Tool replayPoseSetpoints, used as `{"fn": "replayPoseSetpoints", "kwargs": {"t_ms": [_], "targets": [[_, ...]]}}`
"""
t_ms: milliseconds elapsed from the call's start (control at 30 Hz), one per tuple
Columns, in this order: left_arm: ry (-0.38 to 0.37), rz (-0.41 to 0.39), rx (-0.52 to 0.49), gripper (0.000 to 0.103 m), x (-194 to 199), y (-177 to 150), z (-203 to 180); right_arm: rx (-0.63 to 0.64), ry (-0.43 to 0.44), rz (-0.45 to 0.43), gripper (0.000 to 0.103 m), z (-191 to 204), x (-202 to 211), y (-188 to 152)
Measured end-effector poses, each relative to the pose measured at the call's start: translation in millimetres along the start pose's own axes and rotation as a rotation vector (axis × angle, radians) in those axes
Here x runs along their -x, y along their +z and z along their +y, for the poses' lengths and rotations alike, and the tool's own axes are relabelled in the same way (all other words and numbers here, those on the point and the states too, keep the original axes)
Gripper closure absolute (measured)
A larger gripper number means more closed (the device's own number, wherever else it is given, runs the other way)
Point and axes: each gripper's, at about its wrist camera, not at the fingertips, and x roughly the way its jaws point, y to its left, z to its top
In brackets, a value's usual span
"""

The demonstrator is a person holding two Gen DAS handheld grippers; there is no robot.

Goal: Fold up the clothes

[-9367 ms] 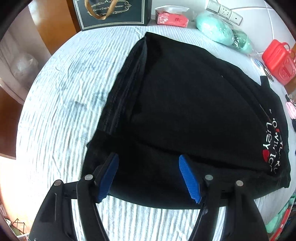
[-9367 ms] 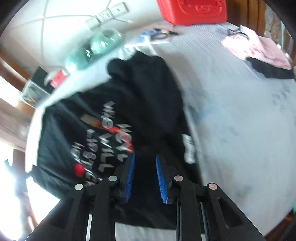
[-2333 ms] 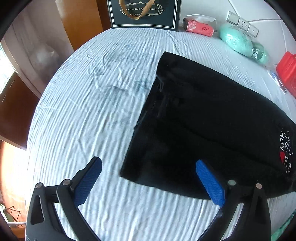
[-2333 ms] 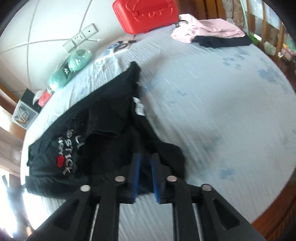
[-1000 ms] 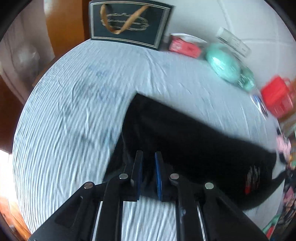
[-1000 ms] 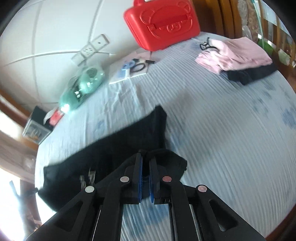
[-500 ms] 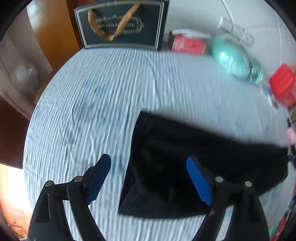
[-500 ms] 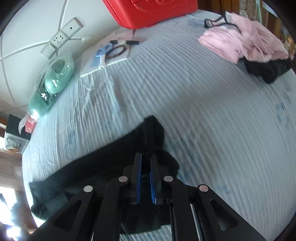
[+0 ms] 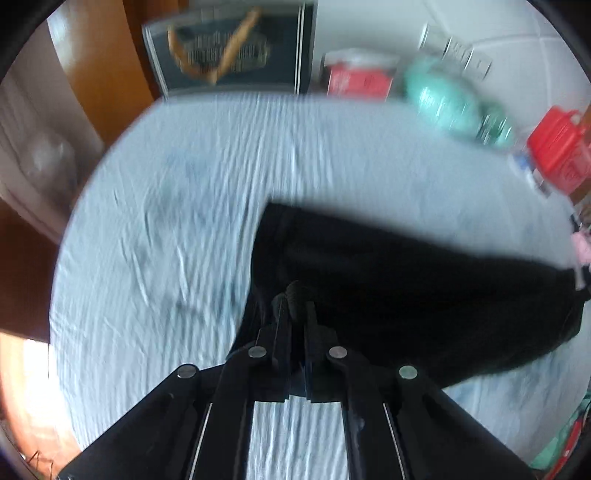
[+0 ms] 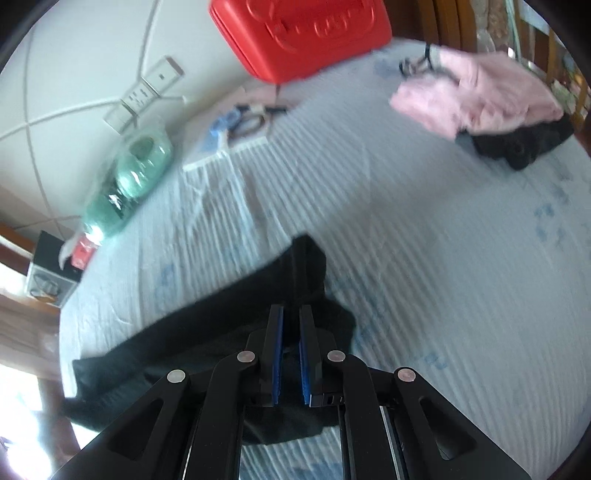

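Both grippers pinch the black garment (image 9: 388, 280) at its six o'clock edge: left gripper (image 9: 294, 308) clamped tight, right gripper (image 10: 291, 325) narrow on cloth (frames blurred). Uneven lifting could skew the fold.

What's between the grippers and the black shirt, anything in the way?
Nothing visible. The left gripper is already shut on a bunched bit of the shirt, and the right gripper is shut on its other end. Only bare sheet lies around it.

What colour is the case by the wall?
Red: the case shows best in the right wrist view, with a raised bear-face moulding.
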Motion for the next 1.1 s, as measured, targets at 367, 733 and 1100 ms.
{"fn": "replayPoseSetpoints", "kwargs": {"t_ms": [367, 733, 1100], "targets": [[0.086, 0.053, 0.114, 0.041, -59.5, 78.4, 17.5, -0.016, -0.013, 0.013, 0.077, 12.3, -22.5, 31.5], [0.108, 0.127, 0.090, 0.031, -81.2, 0.8, 32.9, 0.000, -0.089, 0.086, 0.068, -16.2, -8.0, -30.9], [0.296, 0.171, 0.134, 0.094, -71.9, -33.2, 59.5, 0.086, -0.220, 0.147, 0.098, -3.0, -25.9, -52.6]]}}
